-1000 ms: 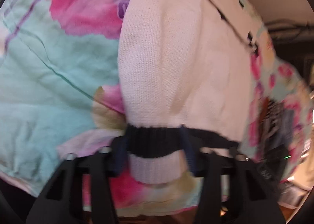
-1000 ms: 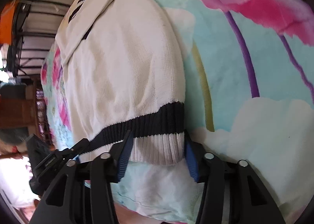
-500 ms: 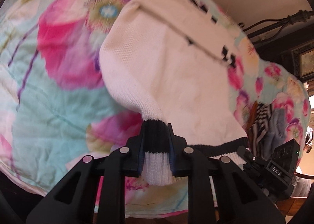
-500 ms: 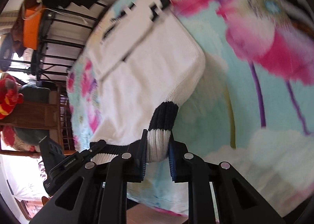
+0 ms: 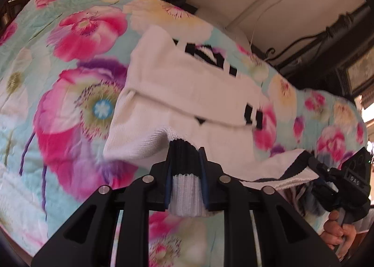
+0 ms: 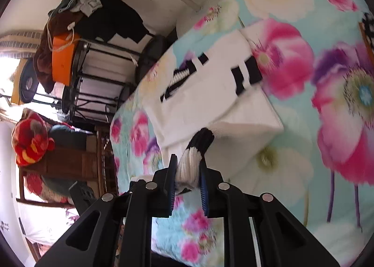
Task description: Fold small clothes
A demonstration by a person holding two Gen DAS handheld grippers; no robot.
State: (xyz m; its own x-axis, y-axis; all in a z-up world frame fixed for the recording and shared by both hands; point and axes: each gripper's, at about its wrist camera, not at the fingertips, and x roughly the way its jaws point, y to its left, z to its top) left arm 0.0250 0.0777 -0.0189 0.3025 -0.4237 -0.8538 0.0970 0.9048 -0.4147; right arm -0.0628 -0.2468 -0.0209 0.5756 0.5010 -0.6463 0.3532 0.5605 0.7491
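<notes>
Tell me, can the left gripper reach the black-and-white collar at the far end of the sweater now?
Probably not yet. The left gripper is shut on the sweater's striped hem, so it is busy; the collar lies uncovered on the far side.

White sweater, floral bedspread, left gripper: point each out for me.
white sweater (image 5: 187,94), left wrist view, folded body.
floral bedspread (image 5: 77,33), left wrist view, pink flower.
left gripper (image 5: 184,173), left wrist view, between fingertips clamping hem.

Bright daylight — fisheye-warped edges, motion blur.
</notes>
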